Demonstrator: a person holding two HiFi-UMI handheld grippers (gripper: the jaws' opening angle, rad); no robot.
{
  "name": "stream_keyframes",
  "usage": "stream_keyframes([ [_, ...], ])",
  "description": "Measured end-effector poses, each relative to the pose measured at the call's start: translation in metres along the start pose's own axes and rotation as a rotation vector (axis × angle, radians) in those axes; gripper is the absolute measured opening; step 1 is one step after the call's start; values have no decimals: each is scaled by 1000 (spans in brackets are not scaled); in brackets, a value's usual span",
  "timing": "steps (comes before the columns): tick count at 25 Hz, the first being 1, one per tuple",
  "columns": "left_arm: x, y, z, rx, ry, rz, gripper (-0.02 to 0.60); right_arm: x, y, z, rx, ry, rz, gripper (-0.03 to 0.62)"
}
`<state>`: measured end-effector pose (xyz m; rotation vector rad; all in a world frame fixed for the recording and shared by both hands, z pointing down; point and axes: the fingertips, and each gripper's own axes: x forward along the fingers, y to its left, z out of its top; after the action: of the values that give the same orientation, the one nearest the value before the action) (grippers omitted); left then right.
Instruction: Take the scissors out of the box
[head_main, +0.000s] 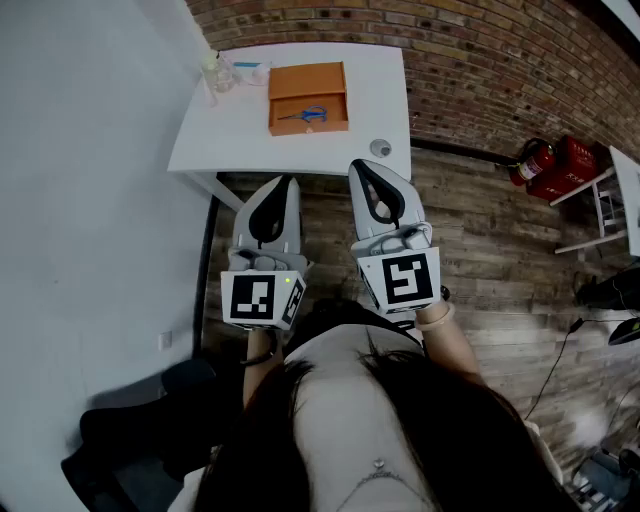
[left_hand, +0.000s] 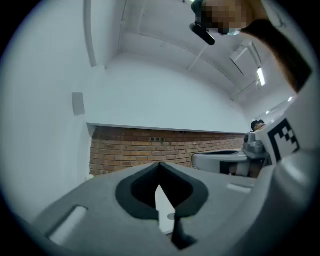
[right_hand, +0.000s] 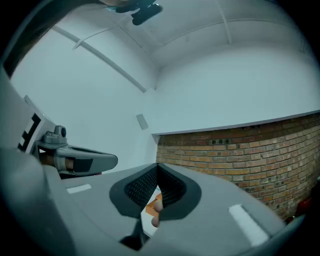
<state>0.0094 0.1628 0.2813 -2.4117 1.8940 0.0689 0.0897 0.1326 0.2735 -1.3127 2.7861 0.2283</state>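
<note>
Both pairs hovered level just short of the white tabletop (head_main: 230, 135) — the left tongs (head_main: 284, 183) pressed together on nothing, the right tongs (head_main: 362, 167) likewise closed and empty. The blue-handled scissors (head_main: 305, 115) lay flat inside the open orange box (head_main: 308, 78) on that tabletop, well apart from either tip — untouched.

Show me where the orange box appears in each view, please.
Head view: orange box at top centre, on the white table.
Left gripper view: not in it.
Right gripper view: probably the orange sliver low at centre.
Shared landmark: the brick wall.
</note>
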Motion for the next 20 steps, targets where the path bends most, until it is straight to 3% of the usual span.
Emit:
stream_keyframes([
  [12,17,6,-10,-4,8,35,0,11,-18,-13,31,9,24,6],
  [20,54,21,-14,6,-7,11,-1,39,-38,-20,16,2,16,8],
])
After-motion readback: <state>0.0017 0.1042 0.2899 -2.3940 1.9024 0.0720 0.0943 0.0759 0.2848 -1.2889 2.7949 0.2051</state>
